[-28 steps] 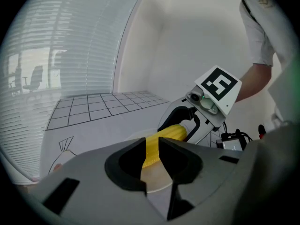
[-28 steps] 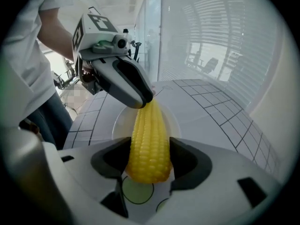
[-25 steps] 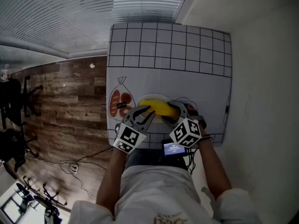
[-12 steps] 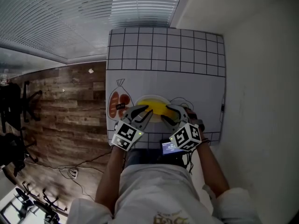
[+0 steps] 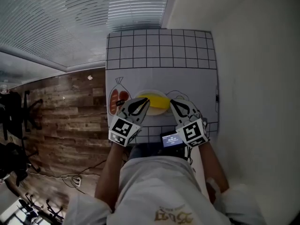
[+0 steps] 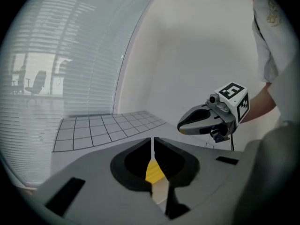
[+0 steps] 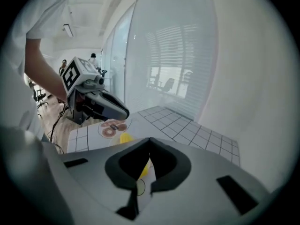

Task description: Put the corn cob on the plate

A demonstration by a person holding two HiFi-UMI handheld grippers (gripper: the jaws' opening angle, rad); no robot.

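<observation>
Now corn cob (image 5: 154,103) lies on plate (image 5: 151,92), near front edge of gridded bench (image 5: 159,55). Left gripper (image 5: 145,102) hangs over cob's left end, jaws closing, only a thin slit between them, nothing in it. Right gripper (image 5: 172,102) hangs over cob's right end, jaws pressed together, empty. Neither seems to touch cob, though head view is small. Printed picture (image 5: 117,102) lies just left of plate.

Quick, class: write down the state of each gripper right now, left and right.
Left gripper: jaws closing, a slit apart, nothing between them.
Right gripper: jaws shut, empty.
</observation>
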